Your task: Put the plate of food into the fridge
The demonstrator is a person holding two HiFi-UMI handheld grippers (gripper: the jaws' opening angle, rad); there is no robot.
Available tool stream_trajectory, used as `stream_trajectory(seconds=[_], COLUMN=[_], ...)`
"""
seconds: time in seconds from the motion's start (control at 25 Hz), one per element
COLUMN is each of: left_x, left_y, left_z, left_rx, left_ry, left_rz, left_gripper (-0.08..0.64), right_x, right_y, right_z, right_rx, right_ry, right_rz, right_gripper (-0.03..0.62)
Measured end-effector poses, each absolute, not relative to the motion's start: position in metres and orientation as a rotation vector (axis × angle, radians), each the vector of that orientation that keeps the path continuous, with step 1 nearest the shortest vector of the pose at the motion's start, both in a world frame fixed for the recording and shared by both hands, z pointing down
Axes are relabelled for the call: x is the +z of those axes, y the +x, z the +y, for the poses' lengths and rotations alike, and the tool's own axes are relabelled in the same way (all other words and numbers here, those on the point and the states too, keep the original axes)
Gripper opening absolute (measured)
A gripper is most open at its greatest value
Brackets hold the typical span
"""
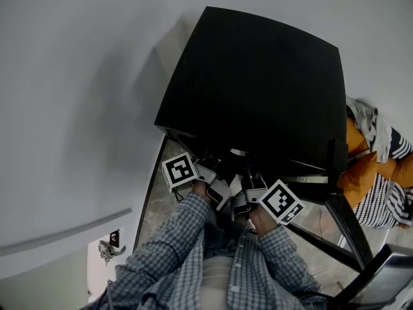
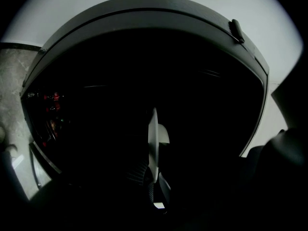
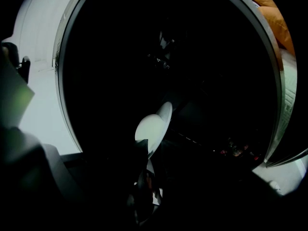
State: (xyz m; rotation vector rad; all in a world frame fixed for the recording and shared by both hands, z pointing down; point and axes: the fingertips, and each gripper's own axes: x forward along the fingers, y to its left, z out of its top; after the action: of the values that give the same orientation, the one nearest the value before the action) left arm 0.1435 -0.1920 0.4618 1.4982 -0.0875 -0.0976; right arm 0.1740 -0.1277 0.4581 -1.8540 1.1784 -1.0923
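Note:
A white plate (image 2: 153, 138) shows edge-on in the left gripper view, against the dark inside of the black fridge (image 1: 258, 82). My left gripper (image 2: 153, 174) is shut on its near rim. In the right gripper view the same plate (image 3: 153, 126) tilts up to the right, and my right gripper (image 3: 146, 160) is shut on its lower rim. In the head view the left gripper (image 1: 214, 176) and the right gripper (image 1: 248, 191) sit side by side at the fridge's front opening. From there the plate is hidden under the fridge top. I cannot make out any food on the plate.
The fridge's grey front frame (image 2: 144, 8) rings both gripper views. Small red items (image 2: 53, 100) glint inside, low at one side. The open black door (image 1: 345, 218) stands to the right. Orange and striped cloth (image 1: 377, 166) lies beyond it. A white wall with a socket (image 1: 113, 237) is on the left.

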Motion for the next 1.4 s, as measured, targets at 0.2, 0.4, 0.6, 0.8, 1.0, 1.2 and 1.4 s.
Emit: stream_trajectory(seconds=[0.2,0.4,0.6,0.8,1.0,1.2,1.4], left_x=[0.462,0.466,0.457,0.457,0.452,0.454,0.454], left_y=[0.148,0.149,0.152,0.153,0.151,0.141,0.121], left_z=[-0.196,-0.198,-0.197,-0.197,-0.195,-0.194,-0.192], left_rx=[-0.105,-0.097,-0.112,-0.098,-0.061,-0.050,-0.058], left_ry=[1.504,1.508,1.513,1.539,1.574,1.574,1.577], left_rz=[-0.094,-0.104,-0.047,-0.025,0.004,0.009,0.035], left_gripper=[0.052,0.052,0.052,0.052,0.054,0.054,0.054], right_x=[0.459,0.461,0.455,0.457,0.457,0.458,0.456], right_y=[0.171,0.162,0.165,0.167,0.173,0.178,0.185], right_z=[-0.131,-0.139,-0.140,-0.138,-0.137,-0.141,-0.149], right_rx=[-1.127,-1.152,-1.079,-1.064,-1.054,-1.045,-1.024], right_ry=[-1.775,-1.750,-1.726,-1.714,-1.728,-1.726,-1.749], right_rz=[1.127,1.163,1.159,1.095,1.053,1.048,1.072], right_gripper=[0.084,0.084,0.070,0.059,0.055,0.055,0.055])
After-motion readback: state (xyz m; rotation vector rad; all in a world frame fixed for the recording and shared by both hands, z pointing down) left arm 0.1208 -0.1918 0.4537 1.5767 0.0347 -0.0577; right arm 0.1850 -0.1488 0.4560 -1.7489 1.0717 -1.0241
